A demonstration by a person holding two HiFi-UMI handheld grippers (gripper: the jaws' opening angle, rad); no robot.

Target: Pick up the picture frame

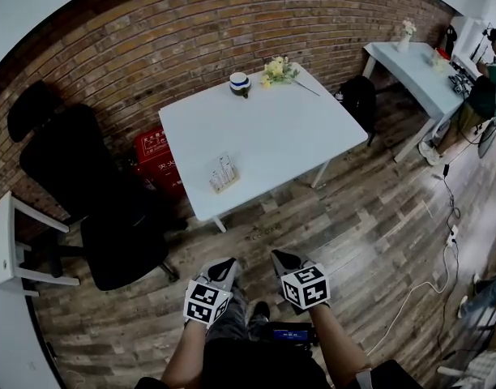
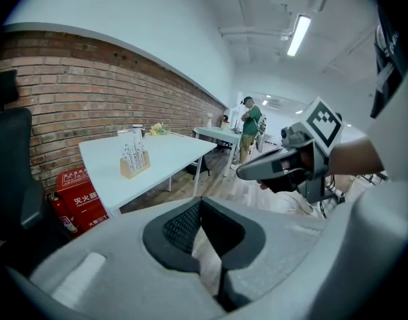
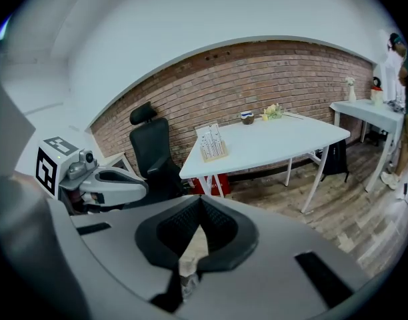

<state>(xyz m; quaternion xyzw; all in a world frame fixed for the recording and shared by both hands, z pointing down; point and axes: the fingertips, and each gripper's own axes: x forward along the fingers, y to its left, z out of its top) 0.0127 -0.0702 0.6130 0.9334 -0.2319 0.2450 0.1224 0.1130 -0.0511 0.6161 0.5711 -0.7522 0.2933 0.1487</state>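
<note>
The picture frame (image 1: 224, 173), a small pale card standing in a wooden base, stands near the front left edge of the white table (image 1: 272, 132). It also shows in the left gripper view (image 2: 134, 159) and the right gripper view (image 3: 213, 143). Both grippers hover over the wooden floor well short of the table. My left gripper (image 1: 224, 264) is shut with nothing in it, and its jaws meet in its own view (image 2: 201, 202). My right gripper (image 1: 282, 259) is likewise shut and empty (image 3: 201, 202). They are side by side, each seen from the other.
A black office chair (image 1: 94, 193) stands left of the table, with a red fire-equipment box (image 1: 155, 156) by the brick wall. A mug (image 1: 240, 83) and flowers (image 1: 279, 70) sit at the table's far edge. A second white table (image 1: 418, 71) and a person (image 1: 483, 87) are at the right.
</note>
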